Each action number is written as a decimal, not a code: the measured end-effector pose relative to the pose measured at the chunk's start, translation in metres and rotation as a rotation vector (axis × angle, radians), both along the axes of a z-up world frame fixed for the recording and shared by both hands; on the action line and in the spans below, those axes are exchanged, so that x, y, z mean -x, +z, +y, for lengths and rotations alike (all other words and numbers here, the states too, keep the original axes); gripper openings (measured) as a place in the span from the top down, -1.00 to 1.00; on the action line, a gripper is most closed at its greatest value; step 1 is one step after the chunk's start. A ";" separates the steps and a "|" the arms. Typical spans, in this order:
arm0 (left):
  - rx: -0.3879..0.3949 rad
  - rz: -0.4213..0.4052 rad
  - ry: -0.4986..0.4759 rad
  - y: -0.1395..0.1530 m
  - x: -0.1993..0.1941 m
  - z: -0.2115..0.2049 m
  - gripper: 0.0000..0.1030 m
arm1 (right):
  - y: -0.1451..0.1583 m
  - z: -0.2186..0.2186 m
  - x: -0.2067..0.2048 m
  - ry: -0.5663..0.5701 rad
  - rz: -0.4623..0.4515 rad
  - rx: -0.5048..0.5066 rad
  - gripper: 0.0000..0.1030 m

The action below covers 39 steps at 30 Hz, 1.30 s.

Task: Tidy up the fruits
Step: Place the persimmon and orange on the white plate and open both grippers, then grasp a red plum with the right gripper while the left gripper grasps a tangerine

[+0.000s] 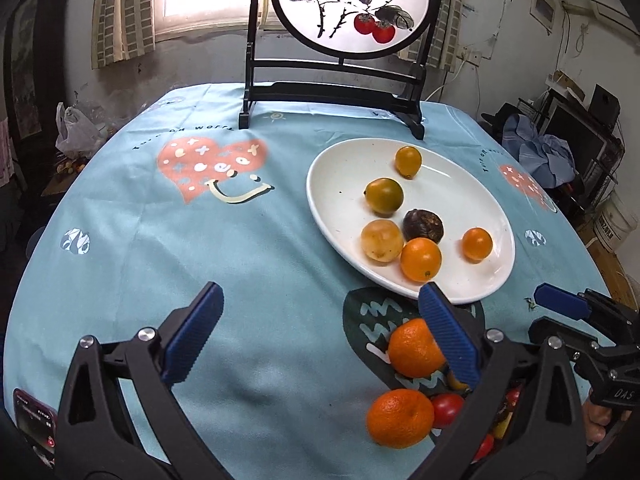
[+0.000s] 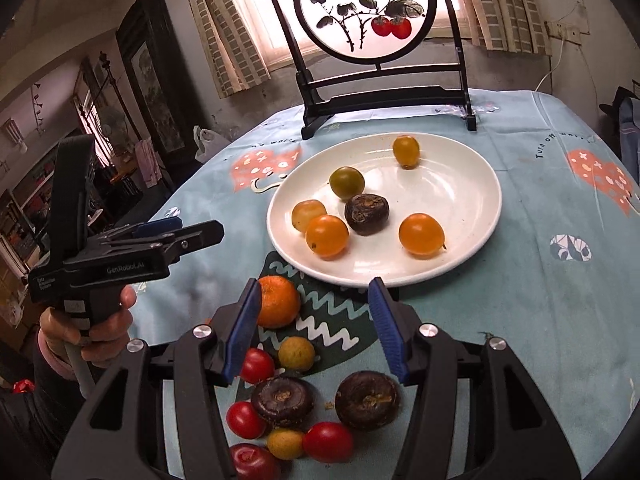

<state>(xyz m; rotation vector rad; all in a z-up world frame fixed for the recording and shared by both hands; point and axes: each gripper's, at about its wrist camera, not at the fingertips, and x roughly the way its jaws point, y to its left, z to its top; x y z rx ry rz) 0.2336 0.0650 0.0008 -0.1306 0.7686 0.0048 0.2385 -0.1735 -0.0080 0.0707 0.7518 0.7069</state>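
Clear tablecloth [image 1: 132,264] lies ahead of my left gripper [image 1: 320,332], jaws spread, nothing between them. Right gripper [image 2: 314,328], also spread: loose fruit pile [image 2: 296,400] crowds beneath. White plate [image 2: 472,208] rim just beyond; its right half bare. Black screen stand [image 2: 384,96] blocks the far edge.

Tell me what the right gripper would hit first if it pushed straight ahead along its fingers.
Probably the near rim of the white plate: the open right gripper points at it over bare tablecloth. Depth is uncertain; pitched lower, it meets cloth first.
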 end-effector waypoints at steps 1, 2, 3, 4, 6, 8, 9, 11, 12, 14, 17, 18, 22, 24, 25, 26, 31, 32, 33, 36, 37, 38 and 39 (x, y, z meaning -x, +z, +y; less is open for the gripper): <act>-0.007 0.000 -0.008 0.000 0.001 -0.002 -0.94 | -0.001 -0.003 0.007 -0.005 -0.005 0.001 -0.09; -0.014 0.000 -0.013 0.001 0.003 -0.004 -0.94 | -0.003 -0.006 0.015 -0.011 -0.011 0.000 -0.09; -0.019 -0.001 -0.019 0.001 0.005 -0.006 -0.94 | -0.005 -0.009 0.023 -0.022 -0.019 0.000 -0.09; -0.026 -0.001 -0.024 0.001 0.006 -0.007 -0.94 | -0.007 -0.011 0.032 -0.036 -0.024 0.008 -0.09; -0.035 0.001 -0.029 0.001 0.008 -0.009 -0.94 | -0.008 -0.014 0.054 -0.064 -0.032 0.006 -0.09; -0.042 0.005 -0.039 0.000 0.011 -0.010 -0.94 | -0.009 -0.014 0.077 -0.061 -0.034 -0.001 -0.09; -0.046 0.008 -0.041 -0.001 0.013 -0.010 -0.94 | -0.012 -0.012 0.086 -0.065 -0.022 0.014 -0.09; -0.048 0.016 -0.048 -0.003 0.014 -0.011 -0.94 | -0.019 -0.006 0.097 -0.051 0.009 0.038 -0.08; -0.049 0.019 -0.052 -0.003 0.015 -0.011 -0.94 | -0.024 -0.003 0.100 -0.038 0.027 0.050 -0.08; -0.052 0.016 -0.058 -0.003 0.018 -0.010 -0.94 | -0.032 0.003 0.103 -0.045 0.050 0.077 -0.08; -0.070 0.010 -0.067 -0.004 0.021 -0.011 -0.94 | -0.041 0.008 0.105 -0.047 0.070 0.097 -0.08; -0.076 0.011 -0.063 -0.005 0.022 -0.010 -0.94 | -0.042 0.010 0.105 -0.057 0.065 0.116 -0.08; -0.068 0.032 -0.050 -0.009 0.022 -0.003 -0.94 | -0.046 0.012 0.101 -0.078 0.082 0.144 -0.08; -0.063 0.035 -0.043 -0.010 0.023 0.000 -0.94 | -0.047 0.012 0.100 -0.081 0.092 0.145 -0.08; -0.061 0.034 -0.041 -0.010 0.023 0.001 -0.94 | -0.047 0.012 0.100 -0.080 0.093 0.146 -0.08; -0.059 0.034 -0.037 -0.010 0.024 0.002 -0.94 | -0.047 0.012 0.100 -0.078 0.090 0.149 -0.08; -0.053 0.040 -0.026 -0.011 0.024 0.006 -0.94 | -0.047 0.017 0.102 -0.073 0.075 0.174 -0.08; -0.053 0.042 -0.025 -0.011 0.024 0.006 -0.94 | -0.047 0.017 0.102 -0.074 0.075 0.174 -0.08; -0.053 0.043 -0.025 -0.012 0.024 0.006 -0.94 | -0.047 0.017 0.102 -0.078 0.073 0.174 -0.08; -0.057 0.044 -0.028 -0.012 0.024 0.007 -0.94 | -0.048 0.017 0.102 -0.086 0.078 0.180 0.04; -0.059 0.043 -0.032 -0.011 0.024 0.007 -0.94 | -0.048 0.017 0.102 -0.082 0.086 0.176 0.14; -0.061 0.040 -0.032 -0.011 0.024 0.008 -0.94 | -0.048 0.017 0.102 -0.080 0.086 0.173 0.17; -0.063 0.038 -0.030 -0.011 0.024 0.010 -0.94 | -0.048 0.017 0.102 -0.076 0.085 0.169 0.20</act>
